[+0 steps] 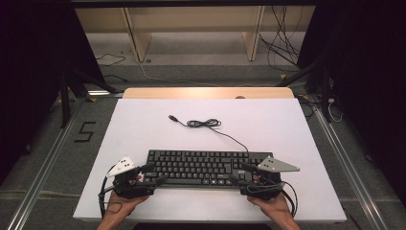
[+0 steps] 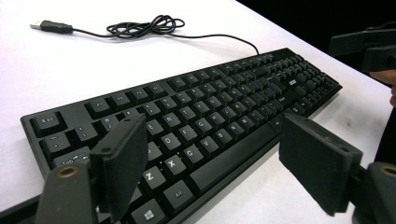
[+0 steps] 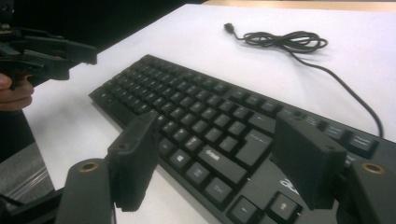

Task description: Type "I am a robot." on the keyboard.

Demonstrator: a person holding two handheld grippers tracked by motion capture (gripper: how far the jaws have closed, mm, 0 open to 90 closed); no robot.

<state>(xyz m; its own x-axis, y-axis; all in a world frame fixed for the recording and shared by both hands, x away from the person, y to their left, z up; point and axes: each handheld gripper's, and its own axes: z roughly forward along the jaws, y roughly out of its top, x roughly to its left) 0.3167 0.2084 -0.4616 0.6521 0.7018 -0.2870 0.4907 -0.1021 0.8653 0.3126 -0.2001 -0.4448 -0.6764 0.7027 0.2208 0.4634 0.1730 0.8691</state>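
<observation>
Black keyboard [image 1: 203,167] low in the high view's centre, on the white table [image 1: 143,124].
We hold the left gripper [image 1: 155,175] at its left end and the right gripper [image 1: 242,173] at its right end, both spread wide, gripping nothing; its cable [image 1: 206,123] coils above.

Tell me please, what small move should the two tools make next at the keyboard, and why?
Probably lower both tools a little and close each on its end of the keyboard. The left tool and the right tool both stand open at the near corners, jaws over the keys without clamping anything. The cable lies loose behind on the white board, so nothing seems to block a lift.
</observation>
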